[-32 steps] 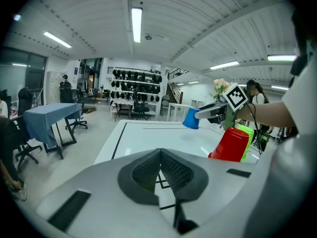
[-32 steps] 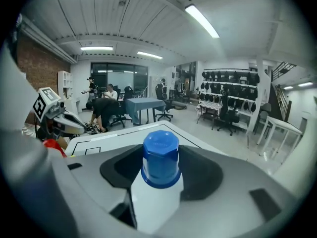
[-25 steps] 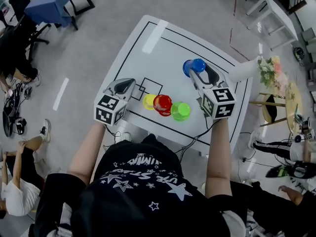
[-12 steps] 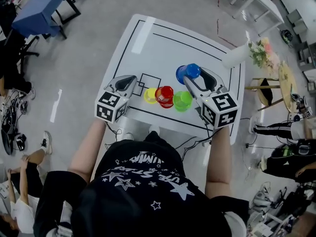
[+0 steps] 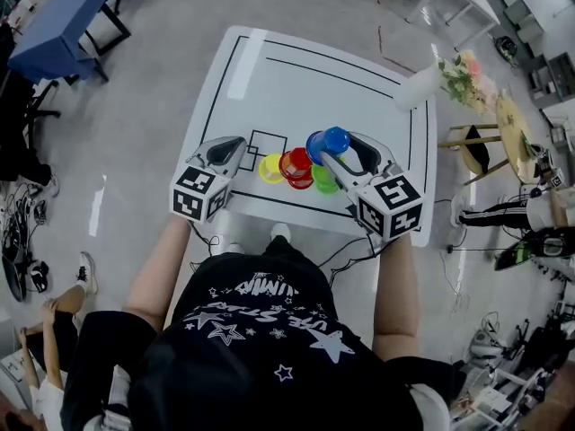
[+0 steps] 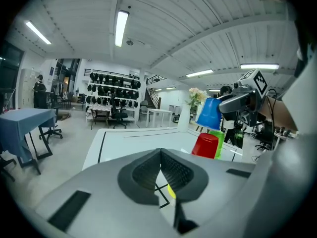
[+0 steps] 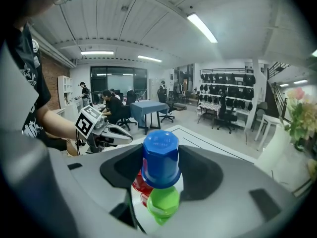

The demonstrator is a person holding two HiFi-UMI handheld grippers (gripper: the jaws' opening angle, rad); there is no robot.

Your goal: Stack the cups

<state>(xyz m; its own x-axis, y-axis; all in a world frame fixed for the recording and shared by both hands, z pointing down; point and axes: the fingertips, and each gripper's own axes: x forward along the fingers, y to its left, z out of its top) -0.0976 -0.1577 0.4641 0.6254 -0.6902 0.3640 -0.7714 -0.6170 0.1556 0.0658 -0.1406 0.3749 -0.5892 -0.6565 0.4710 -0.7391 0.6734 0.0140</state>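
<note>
Three cups stand upside down in a row on the white table [image 5: 269,79]: yellow [image 5: 270,168], red [image 5: 296,167] and green [image 5: 324,181]. My right gripper [image 5: 333,147] is shut on a blue cup [image 5: 327,141], held upside down in the air just above the green and red ones. In the right gripper view the blue cup [image 7: 161,157] sits between the jaws, over the green cup [image 7: 163,205] and the red cup [image 7: 138,185]. My left gripper [image 5: 233,146] rests left of the yellow cup, jaws shut and empty [image 6: 160,155].
Black lines on the table mark a large rectangle and a small square [image 5: 268,144] by the left gripper. A white vase of flowers [image 5: 424,83] stands at the table's far right corner. A blue table [image 5: 54,16] and chairs stand on the floor far left.
My right gripper has carried the blue cup left and nearer, from beyond the row to just above the green and red cups. The left gripper has stayed put.
</note>
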